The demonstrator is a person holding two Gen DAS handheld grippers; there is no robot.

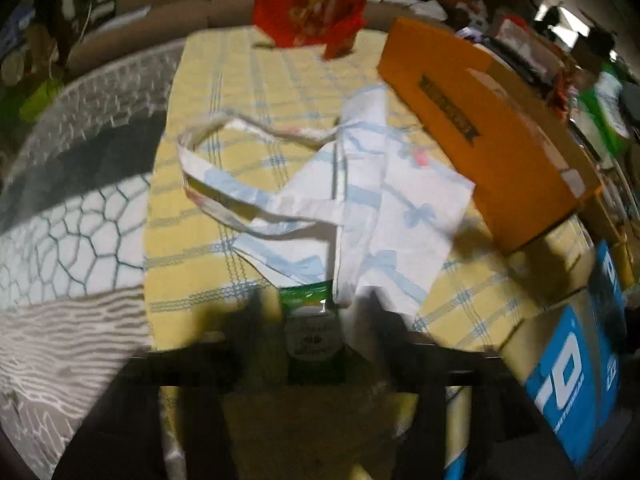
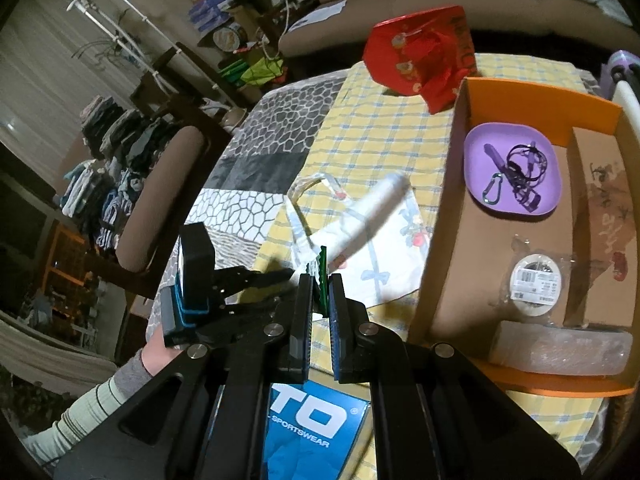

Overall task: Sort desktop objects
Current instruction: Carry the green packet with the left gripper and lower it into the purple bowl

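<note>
A green packet [image 1: 306, 300] with a white label stands between the spread fingers of my left gripper [image 1: 314, 300], and the pads do not press on it. In the right wrist view my right gripper [image 2: 321, 280] is shut on the serrated edge of that green packet [image 2: 322, 264]. The left gripper [image 2: 280, 286] reaches in from the left beside it. Just beyond lies a white tote bag [image 1: 392, 200] with blue bows, flat on the yellow checked cloth [image 1: 240, 80]. A blurred white strip [image 2: 376, 208] rises over the tote bag [image 2: 384, 256]; what it is I cannot tell.
An open orange box [image 2: 540, 92] on the right holds a purple dish [image 2: 480, 148] of small items, a tape roll [image 2: 536, 280] and packages. A red bag [image 2: 420, 56] stands at the cloth's far end. A blue box [image 2: 312, 420] sits under my grippers. A chair [image 2: 160, 184] is left.
</note>
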